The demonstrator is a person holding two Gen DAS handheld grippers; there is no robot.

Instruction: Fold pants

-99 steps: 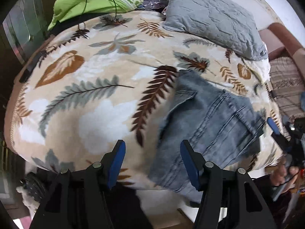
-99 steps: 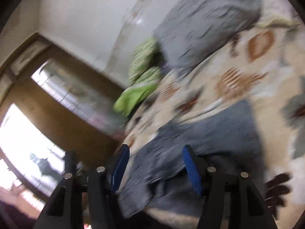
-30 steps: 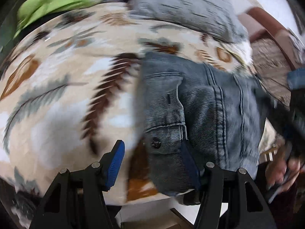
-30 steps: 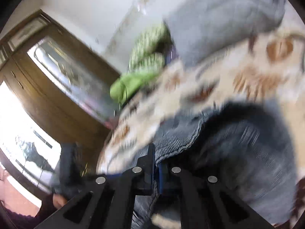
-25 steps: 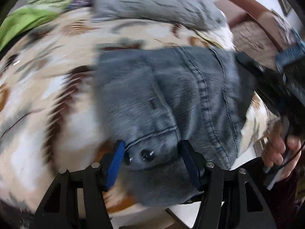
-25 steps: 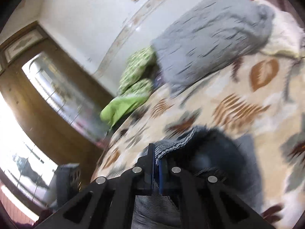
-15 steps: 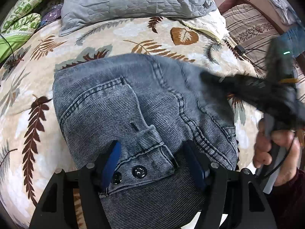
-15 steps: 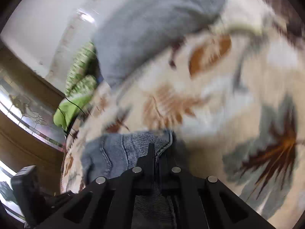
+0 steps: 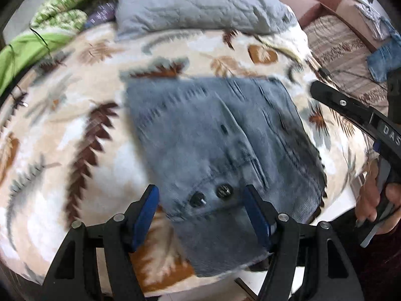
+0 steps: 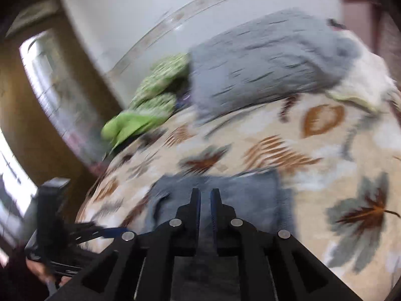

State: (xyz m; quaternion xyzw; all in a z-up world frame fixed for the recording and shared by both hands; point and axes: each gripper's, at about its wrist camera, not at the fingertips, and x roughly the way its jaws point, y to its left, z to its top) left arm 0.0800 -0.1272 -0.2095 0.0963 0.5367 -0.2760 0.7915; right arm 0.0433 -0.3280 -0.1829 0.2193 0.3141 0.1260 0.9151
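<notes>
Pants (image 9: 220,135): folded grey-blue denim, lying near the bed's (image 9: 75,130) near edge.
Left gripper (image 9: 200,210): fingers wide apart, either side of the buttoned near end.
Right gripper (image 10: 205,200): fingers nearly together, holding nothing, above the pants.
Grey pillow (image 9: 195,2): at the far end.

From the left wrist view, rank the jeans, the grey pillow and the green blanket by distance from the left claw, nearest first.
1. Jeans: between the fingers of the open left claw, at the bed's near edge.
2. Grey pillow: far end of the bed, straight ahead.
3. Green blanket: far left corner; too close to the pillow's distance to call firmly.
</notes>
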